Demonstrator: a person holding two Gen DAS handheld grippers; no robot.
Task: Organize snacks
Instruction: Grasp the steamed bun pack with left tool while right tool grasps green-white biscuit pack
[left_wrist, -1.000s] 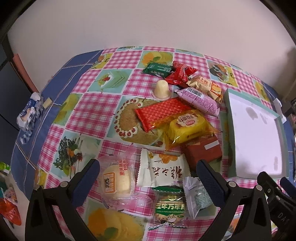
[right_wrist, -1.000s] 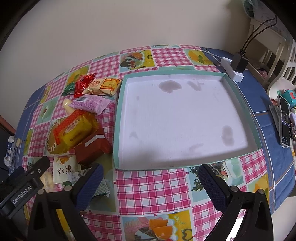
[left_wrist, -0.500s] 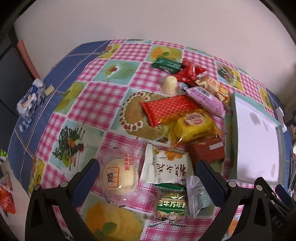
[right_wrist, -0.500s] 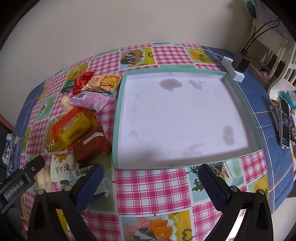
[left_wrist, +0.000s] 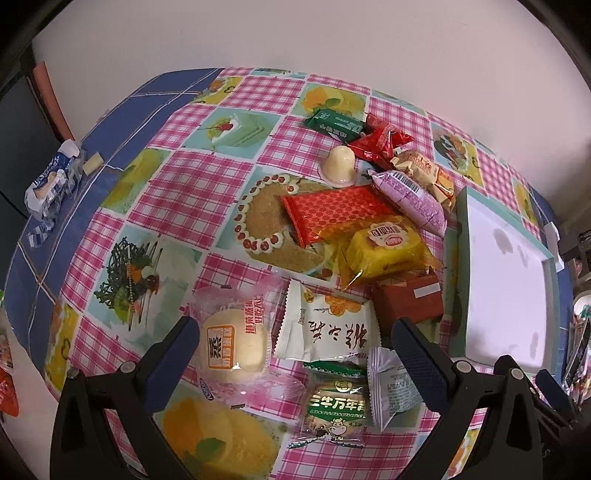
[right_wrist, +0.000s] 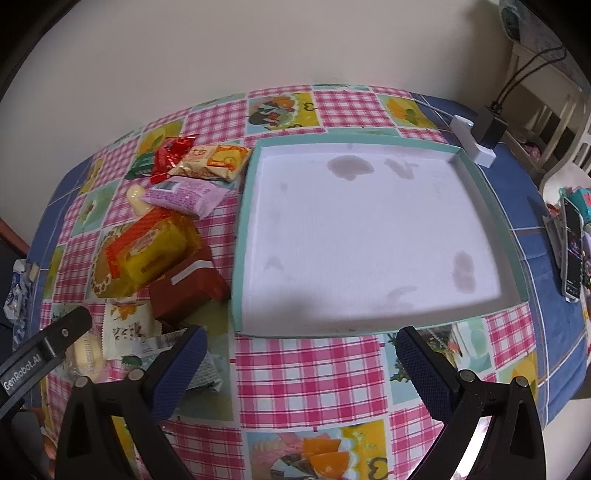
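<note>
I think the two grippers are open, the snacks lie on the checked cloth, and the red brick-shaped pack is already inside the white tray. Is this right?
One part is wrong. The red brick-shaped pack is not inside the white tray; it lies on the checked cloth beside the tray's left wall, as the right wrist view shows. The left gripper and right gripper are open.

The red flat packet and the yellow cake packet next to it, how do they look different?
The red flat packet is thin, opaque and patterned all over; the yellow cake packet is thick and puffy, with a clear wrapper showing the cake inside. The red one lies nearer the jelly cup, the yellow one nearer the tray. Both lie flat on the tablecloth and overlap each other, and neither is held by a gripper.
</note>
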